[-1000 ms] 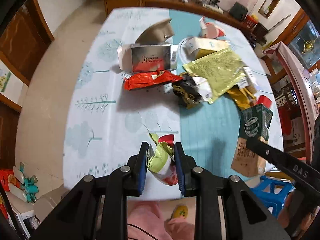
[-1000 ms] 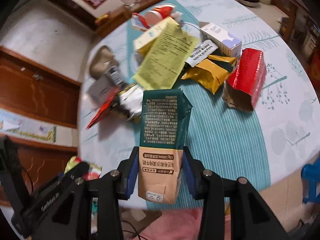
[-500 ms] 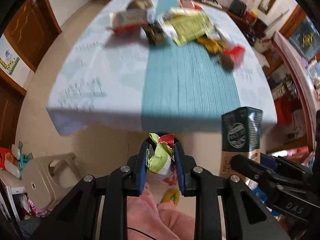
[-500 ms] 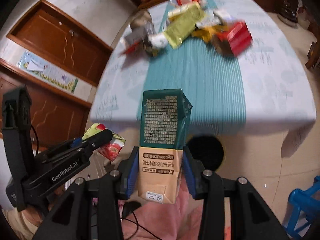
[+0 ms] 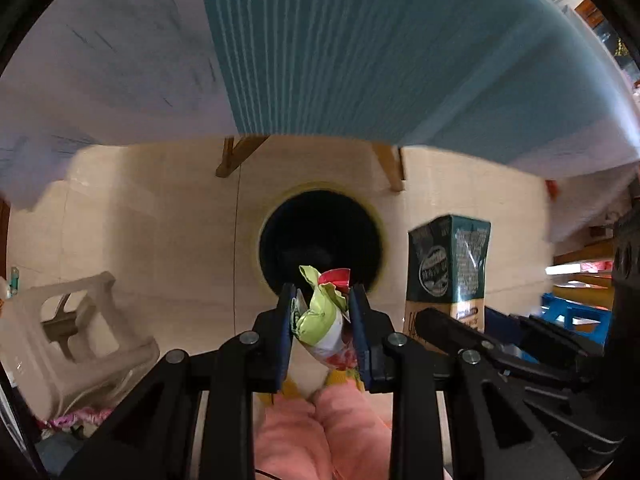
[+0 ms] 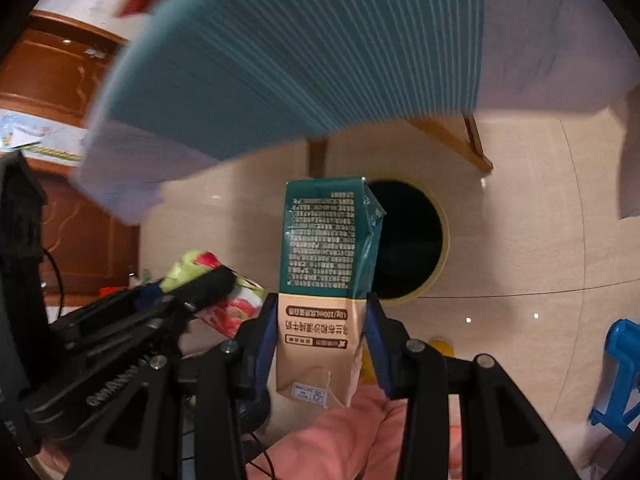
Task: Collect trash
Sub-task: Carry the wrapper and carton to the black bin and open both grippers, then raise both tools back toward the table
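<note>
wrapper (image 5: 320, 320), crumpled green, white and red, sits pinched between the blue pads of the left gripper (image 5: 322, 312), whose jaws stand narrow and press on both its sides. its top pokes up in front of the dark round mouth of the bin (image 5: 376, 220), which stands on the pale tiled floor (image 5: 160, 240) just past the table's edge. carton (image 6: 324, 272), dark green above and tan below, stands upright in the right gripper (image 6: 322, 320), gripped at its tan lower half with the jaws about half apart and tight on its sides. in the right wrist view the bin's mouth lies just behind the carton's right edge, and the left gripper with its wrapper shows at lower left, near the carton. tablecloth (image 5: 360, 60), teal-striped in the middle and pale at the sides, hangs blurred across the top of both views. stool (image 5: 80, 340), beige plastic, lies at lower left of the left view; pink fabric (image 5: 320, 432) fills the bottom centre.
</note>
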`<state>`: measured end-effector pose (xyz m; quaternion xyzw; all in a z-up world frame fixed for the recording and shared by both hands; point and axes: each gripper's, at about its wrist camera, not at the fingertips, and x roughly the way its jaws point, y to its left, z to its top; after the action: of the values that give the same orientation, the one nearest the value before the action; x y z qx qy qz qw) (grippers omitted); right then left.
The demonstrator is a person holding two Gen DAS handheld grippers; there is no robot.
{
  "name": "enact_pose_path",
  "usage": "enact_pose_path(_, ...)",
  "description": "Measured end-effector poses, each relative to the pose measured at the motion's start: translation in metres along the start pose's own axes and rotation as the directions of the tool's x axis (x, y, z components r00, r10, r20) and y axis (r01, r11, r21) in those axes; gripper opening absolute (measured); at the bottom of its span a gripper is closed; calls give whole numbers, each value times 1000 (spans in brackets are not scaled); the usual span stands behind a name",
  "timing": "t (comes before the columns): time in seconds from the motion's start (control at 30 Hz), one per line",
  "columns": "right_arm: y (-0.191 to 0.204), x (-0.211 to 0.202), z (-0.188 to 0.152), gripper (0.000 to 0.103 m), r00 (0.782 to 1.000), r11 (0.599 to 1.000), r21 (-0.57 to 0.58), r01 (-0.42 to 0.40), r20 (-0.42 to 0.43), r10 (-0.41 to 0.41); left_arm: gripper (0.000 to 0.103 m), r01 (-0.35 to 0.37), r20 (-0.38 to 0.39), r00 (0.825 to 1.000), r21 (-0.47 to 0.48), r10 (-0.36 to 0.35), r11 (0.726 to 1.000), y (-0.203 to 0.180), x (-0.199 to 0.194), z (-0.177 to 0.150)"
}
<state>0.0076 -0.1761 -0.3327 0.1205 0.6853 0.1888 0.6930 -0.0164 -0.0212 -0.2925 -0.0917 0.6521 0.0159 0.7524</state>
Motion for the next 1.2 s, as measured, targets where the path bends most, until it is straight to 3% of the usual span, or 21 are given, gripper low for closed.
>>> enact_pose_path(0.17,-36,82,4,41,1000,1000,-3,23,18,-23,31,30,5,1000,-11,-30,1000,18,83,11)
enact_pose_path(0.27,-56,118,10,42,999,1000,20,24,22,-24,58,25,2,1000,-1,-25,1000,23,115,20)
enact_pose_path(0.3,-62,128,13,42,999,999,36,29,23,-29,76,23,0,1000,0,-23,1000,25,123,23)
enact_pose_path(0.33,-65,136,17,42,999,999,44,26,23,-27,87,18,-1,1000,1,-18,1000,28,130,25)
enact_pose_path(0.37,-66,146,23,43,999,998,49,27,22,-28,89,18,-1,1000,0,-18,1000,29,134,27)
enact_pose_path(0.43,-67,154,25,53,999,998,45,42,30,-44,94,25,-2,1000,-5,-25,1000,32,142,29)
enact_pose_path(0.5,-67,156,25,67,998,998,35,47,42,-48,97,21,-2,1000,-12,-21,1000,35,143,32)
enact_pose_path(0.6,-59,155,29,74,997,999,33,42,58,-44,97,15,4,1000,-23,-15,1000,38,137,36)
enact_pose_path(0.9,-46,121,30,75,991,994,53,92,89,-96,97,-8,31,999,-39,9,999,48,102,32)
enact_pose_path(1.2,-10,36,12,75,986,991,57,125,104,-130,97,-46,63,997,-24,47,999,46,0,11)
